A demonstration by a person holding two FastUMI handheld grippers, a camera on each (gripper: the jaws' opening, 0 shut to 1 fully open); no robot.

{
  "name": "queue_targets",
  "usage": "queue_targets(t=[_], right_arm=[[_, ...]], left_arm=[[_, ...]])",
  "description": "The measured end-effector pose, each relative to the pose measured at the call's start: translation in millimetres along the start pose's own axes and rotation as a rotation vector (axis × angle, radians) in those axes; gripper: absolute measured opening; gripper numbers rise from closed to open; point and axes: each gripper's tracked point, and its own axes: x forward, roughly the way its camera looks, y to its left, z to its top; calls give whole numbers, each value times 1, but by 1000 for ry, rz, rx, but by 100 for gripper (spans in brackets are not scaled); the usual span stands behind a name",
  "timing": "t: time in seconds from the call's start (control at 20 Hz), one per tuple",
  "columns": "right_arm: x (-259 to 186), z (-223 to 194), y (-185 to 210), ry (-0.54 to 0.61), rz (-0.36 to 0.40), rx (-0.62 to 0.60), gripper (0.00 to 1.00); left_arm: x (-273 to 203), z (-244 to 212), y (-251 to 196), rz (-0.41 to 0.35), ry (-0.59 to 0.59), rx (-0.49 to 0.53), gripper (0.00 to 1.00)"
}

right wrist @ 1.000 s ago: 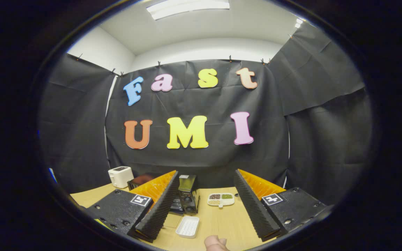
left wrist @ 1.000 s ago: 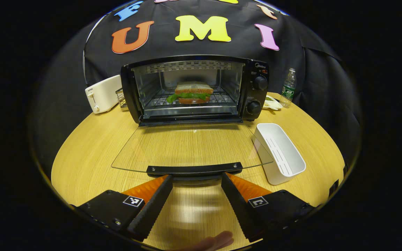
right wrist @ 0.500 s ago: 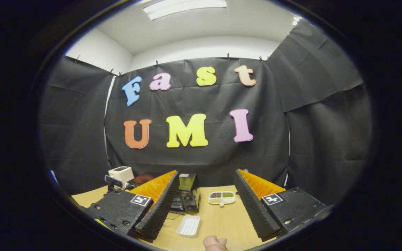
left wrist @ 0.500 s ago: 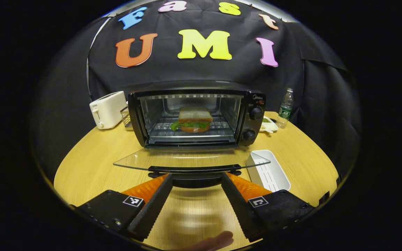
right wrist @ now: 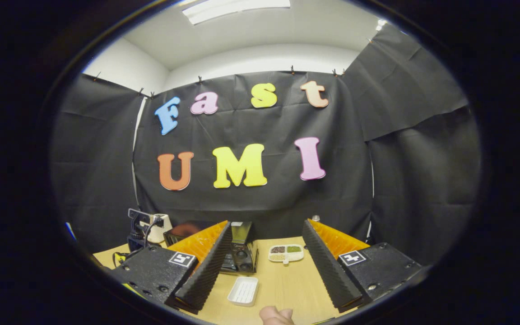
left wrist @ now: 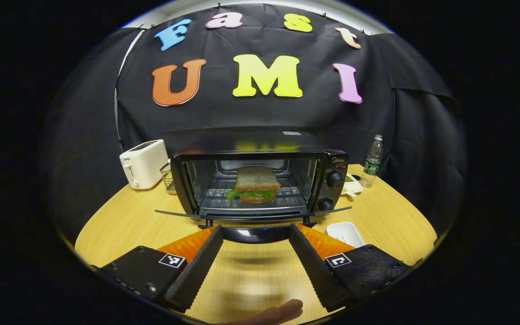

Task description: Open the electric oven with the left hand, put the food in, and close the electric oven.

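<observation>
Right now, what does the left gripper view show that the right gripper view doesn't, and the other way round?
Left gripper view's extras: the sandwich on the rack inside the oven, and the glass door seen edge-on, not shut, just beyond the left gripper's spread fingers. Right gripper view's extras: the ceiling light and the white wall above the cloth. Shared: oven, toaster, tray, dish and table.
</observation>
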Motion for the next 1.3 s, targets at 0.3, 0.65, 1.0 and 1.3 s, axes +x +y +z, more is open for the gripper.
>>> queue_targets(t=[0.3, 0.65, 1.0, 1.3], right_arm=[[-14, 3, -4, -4, -17, 0, 100], [-40, 5, -12, -1, -46, 28, 100], [-76, 10, -12, -11, -49, 33, 100], [-102, 8, -11, -26, -56, 18, 100]], left_arm=[[32, 39, 10, -27, -61, -43, 97], [4, 56, 23, -30, -106, -47, 94], [-89, 88, 12, -19, -229, -25, 94], [-197, 111, 9, 29, -355, -28, 93]])
